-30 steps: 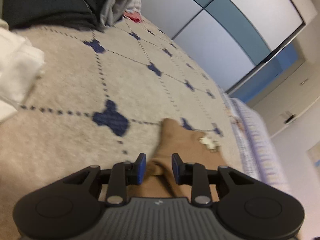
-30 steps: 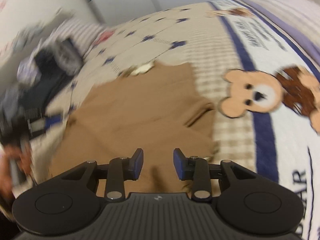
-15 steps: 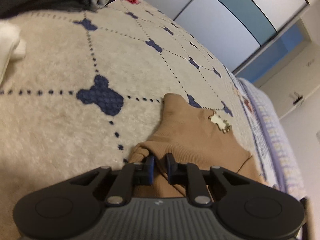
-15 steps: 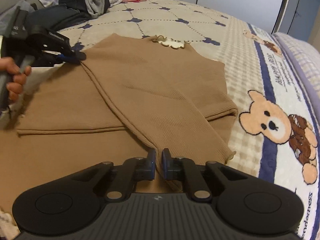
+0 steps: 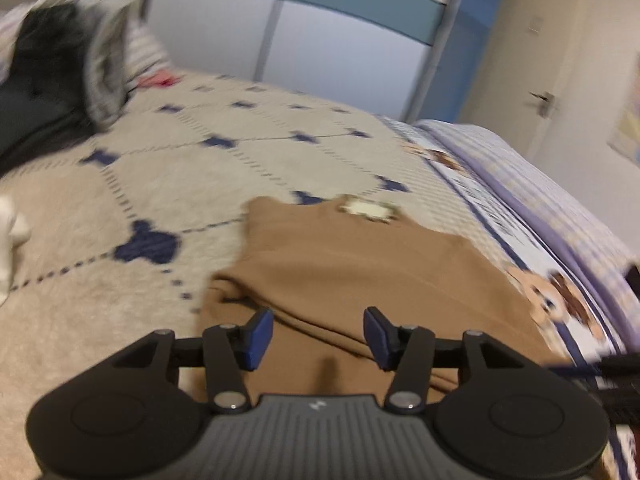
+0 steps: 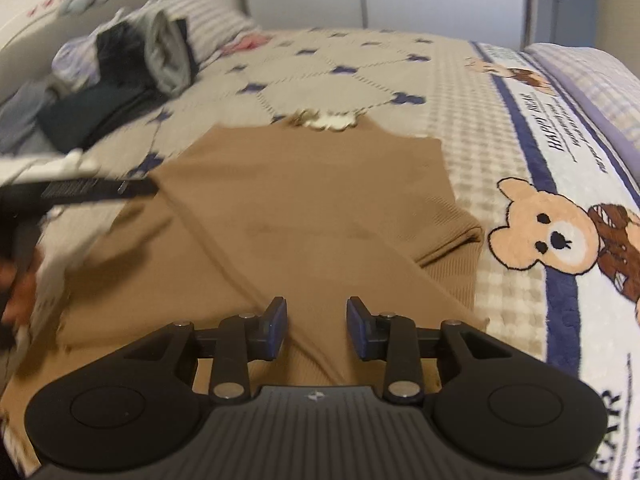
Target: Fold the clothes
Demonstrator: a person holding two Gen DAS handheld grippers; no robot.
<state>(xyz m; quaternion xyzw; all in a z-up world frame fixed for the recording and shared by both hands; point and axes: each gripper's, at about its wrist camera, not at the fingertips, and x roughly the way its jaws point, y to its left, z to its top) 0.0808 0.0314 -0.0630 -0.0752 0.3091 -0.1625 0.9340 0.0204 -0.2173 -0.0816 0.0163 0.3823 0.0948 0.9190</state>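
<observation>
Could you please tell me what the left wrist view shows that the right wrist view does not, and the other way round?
Only the left wrist view shows the door handle on the far wall and the left claw head-on, its jaws opening with nothing pinched. Only the right wrist view shows the hand carrying that left claw, and the right claw, its jaws opening, empty. Both show the brown garment on the bed, its pale collar trim, the bedspread's bear and the dark clothes pile.
</observation>
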